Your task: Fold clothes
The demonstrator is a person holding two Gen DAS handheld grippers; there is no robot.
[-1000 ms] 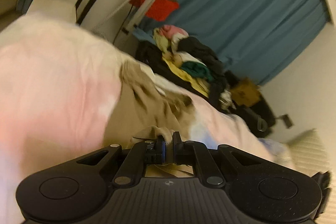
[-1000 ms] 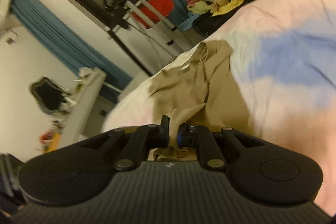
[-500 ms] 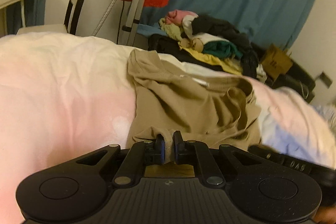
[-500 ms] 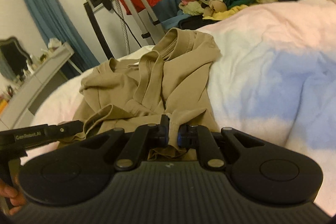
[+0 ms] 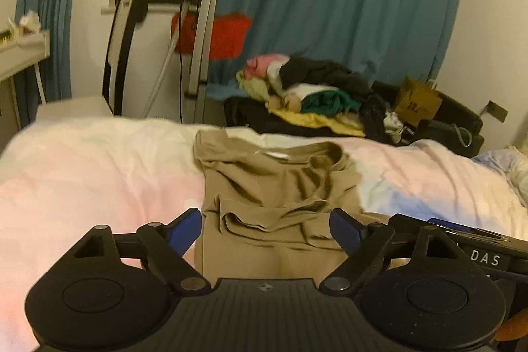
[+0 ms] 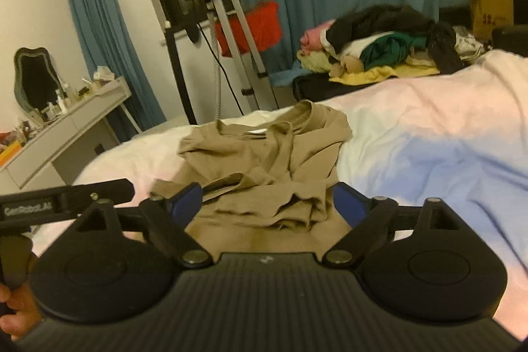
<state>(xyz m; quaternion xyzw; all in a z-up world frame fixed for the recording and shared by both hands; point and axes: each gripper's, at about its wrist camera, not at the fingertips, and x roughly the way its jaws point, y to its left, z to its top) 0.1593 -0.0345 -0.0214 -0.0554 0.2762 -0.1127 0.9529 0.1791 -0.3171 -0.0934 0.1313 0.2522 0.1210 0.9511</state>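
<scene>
Both grippers, left gripper [image 5: 265, 228] and right gripper [image 6: 268, 202], are hanging wide apart and empty over the tan shirt [image 5: 277, 197], which is lying rumpled on the bed [image 5: 99, 174], so I'm judging where to re-grip.

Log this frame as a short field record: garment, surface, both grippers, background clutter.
garment: tan shirt, lying rumpled on the bed, partly folded over itself, not held
surface: bed cover, pink, white and blue patches
left gripper: open, fingers either side of the shirt's near edge
right gripper: open, also at the near edge
clothes pile: mixed colours, beyond the bed's far side
backdrop: blue curtain
fold state: unfinished, fabric bunched
</scene>
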